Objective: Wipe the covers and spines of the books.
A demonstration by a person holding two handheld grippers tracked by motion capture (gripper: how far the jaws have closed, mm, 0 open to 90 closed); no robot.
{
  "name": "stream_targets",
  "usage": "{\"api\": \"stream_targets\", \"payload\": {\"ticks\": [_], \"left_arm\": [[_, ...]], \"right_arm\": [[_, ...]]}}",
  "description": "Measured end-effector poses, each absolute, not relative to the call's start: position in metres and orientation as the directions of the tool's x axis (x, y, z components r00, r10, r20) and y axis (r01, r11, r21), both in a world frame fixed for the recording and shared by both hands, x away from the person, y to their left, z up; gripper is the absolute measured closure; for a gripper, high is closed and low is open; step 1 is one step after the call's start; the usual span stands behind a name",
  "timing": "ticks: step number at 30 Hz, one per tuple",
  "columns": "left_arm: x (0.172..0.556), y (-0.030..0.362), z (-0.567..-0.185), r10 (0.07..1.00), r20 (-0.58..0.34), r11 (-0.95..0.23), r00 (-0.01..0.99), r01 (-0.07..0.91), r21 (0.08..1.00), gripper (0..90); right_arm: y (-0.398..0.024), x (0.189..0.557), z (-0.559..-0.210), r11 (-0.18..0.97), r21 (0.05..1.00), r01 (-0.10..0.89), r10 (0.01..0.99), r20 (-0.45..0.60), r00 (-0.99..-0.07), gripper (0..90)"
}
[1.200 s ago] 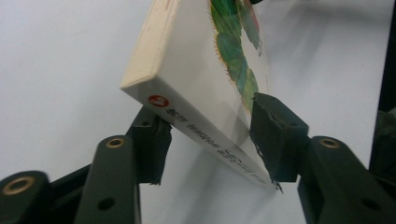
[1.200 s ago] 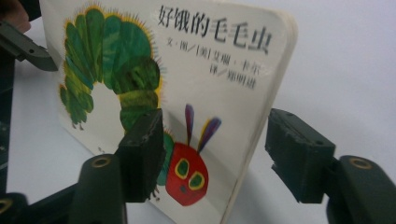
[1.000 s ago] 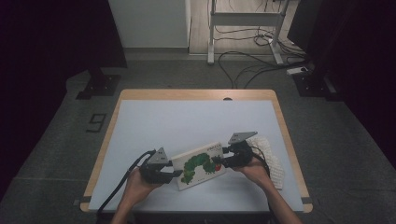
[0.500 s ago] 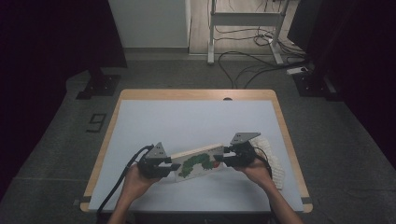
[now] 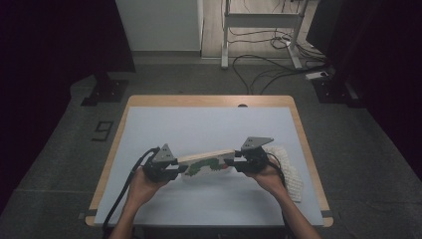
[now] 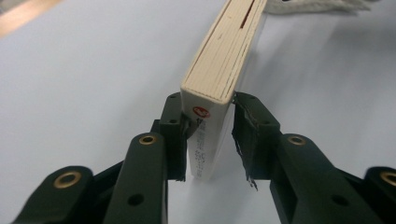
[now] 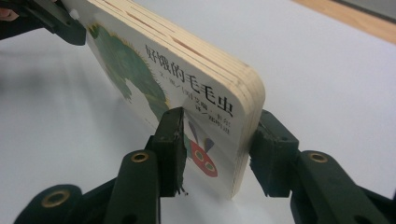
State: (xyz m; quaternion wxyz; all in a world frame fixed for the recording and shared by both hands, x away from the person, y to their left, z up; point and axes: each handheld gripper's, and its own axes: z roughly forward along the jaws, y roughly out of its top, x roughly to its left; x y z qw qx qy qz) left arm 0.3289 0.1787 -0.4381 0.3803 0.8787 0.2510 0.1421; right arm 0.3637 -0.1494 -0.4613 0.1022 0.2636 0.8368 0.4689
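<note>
A thick white board book with a green caterpillar on its cover sits in the lower middle of the high view, held at both ends over the pale blue table mat and tipped up on its long edge so the cream page block faces upward. The left gripper has just been closing, and in the left gripper view its black jaws are clamped on the book's short end, one pad on each cover. The right gripper has likewise just been closing; in the right gripper view its jaws pinch the opposite end of the book, one on the printed cover beside the caterpillar's red head, the other on the back. A white knitted cloth lies on the mat at the lower right of the high view, just behind the right hand. The step in hand looks like standing or lifting the book with a two-ended grip — both holds seem secured. The next move probably calls for both hands travelling together at one height, since any uneven pull could twist the book out of one pair of pads — or tip it flat.
</note>
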Motion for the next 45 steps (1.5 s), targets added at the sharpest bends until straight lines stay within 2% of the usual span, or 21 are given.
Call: {"api": "stream_targets", "payload": {"ticks": [15, 32, 45], "left_arm": [[0.355, 0.191, -0.433, 0.615, 0.074, -0.55, 0.785, 0.361, 0.753, 62.6], [0.374, 0.194, -0.448, 0.662, 0.064, -0.545, 0.747, 0.42, 0.726, 60.7], [0.377, 0.197, -0.452, 0.661, 0.028, -0.513, 0.75, 0.425, 0.746, 59.6]], "right_arm": [[-0.129, 0.391, -0.452, 0.413, 0.853, 0.32, 0.569, 0.033, -0.821, 56.9], [-0.112, 0.414, -0.47, 0.406, 0.843, 0.353, 0.618, 0.032, -0.786, 54.3], [-0.114, 0.412, -0.473, 0.419, 0.835, 0.357, 0.643, 0.004, -0.766, 43.8]]}}
